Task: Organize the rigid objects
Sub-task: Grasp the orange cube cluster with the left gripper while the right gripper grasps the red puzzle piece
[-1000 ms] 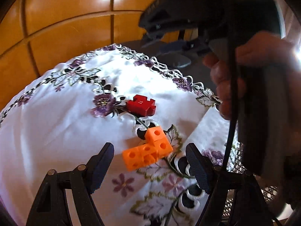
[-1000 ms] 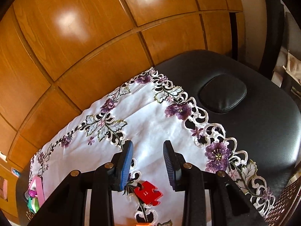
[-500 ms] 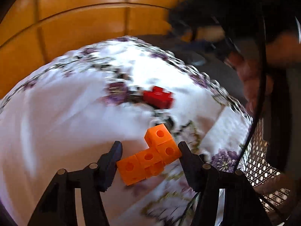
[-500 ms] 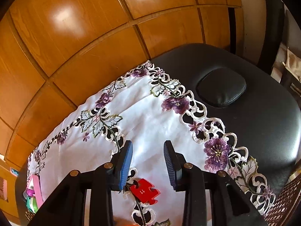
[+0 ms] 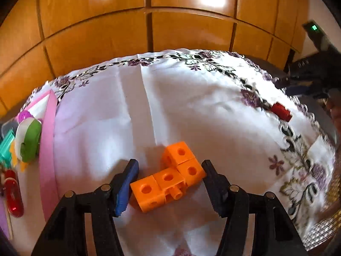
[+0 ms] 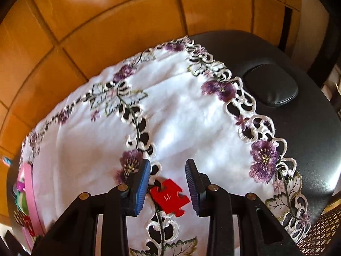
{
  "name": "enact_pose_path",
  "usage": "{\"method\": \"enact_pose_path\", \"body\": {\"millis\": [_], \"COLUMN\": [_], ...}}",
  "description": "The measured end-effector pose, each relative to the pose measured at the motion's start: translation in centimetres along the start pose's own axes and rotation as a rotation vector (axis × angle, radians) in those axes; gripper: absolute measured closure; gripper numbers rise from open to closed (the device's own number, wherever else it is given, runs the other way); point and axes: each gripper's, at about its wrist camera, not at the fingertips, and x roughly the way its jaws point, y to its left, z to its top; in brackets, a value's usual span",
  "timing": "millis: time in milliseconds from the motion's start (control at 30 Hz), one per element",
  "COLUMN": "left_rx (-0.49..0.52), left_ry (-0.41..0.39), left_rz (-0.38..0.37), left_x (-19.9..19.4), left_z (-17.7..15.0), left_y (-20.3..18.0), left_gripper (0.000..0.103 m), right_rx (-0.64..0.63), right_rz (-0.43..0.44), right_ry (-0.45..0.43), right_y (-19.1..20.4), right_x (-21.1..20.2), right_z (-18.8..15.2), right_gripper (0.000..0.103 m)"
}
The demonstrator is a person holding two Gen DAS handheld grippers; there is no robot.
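Note:
An orange piece made of several joined cubes [image 5: 168, 178] sits between the fingers of my left gripper [image 5: 169, 164]. Both pads touch its ends, so the gripper is shut on it, just over the white embroidered cloth [image 5: 191, 106]. A red jigsaw piece [image 6: 168, 196] marked 11 lies flat on the cloth, and it also shows far right in the left wrist view [image 5: 281, 111]. My right gripper [image 6: 168, 163] hangs over it with its jaws a little apart. The piece lies below the gap, with its left edge hidden behind the left pad.
A pink tray [image 5: 48, 149] at the cloth's left edge holds a green and white round toy [image 5: 28, 143] and other small toys. A black padded seat [image 6: 298, 128] lies beyond the cloth's right edge. Wooden panels [image 5: 149, 42] stand behind. Wicker [image 6: 326, 224] shows at lower right.
My left gripper's jaws narrowed onto the orange piece and swung left with it, bringing the pink tray into view. The right gripper sank toward the red jigsaw piece.

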Motion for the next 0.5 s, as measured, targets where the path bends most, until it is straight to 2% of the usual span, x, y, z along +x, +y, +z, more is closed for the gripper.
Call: {"method": "enact_pose_path", "body": {"millis": [167, 233, 500], "left_rx": [-0.002, 0.002, 0.008], "left_ry": [-0.006, -0.009, -0.018], "left_rz": [-0.004, -0.001, 0.002], "left_x": [0.1, 0.0, 0.0], "left_z": [0.0, 0.0, -0.1], "left_y": [-0.1, -0.2, -0.4], "left_gripper": [0.042, 0.041, 0.041], "right_rx": [-0.033, -0.057, -0.146], "right_rz": [-0.028, -0.038, -0.083], "right_ry": [0.061, 0.088, 0.143], "right_y": [0.5, 0.9, 2.2], "right_x": [1.2, 1.7, 3.0], "right_z": [-0.4, -0.6, -1.3], "right_gripper": [0.069, 0.064, 0.06]}}
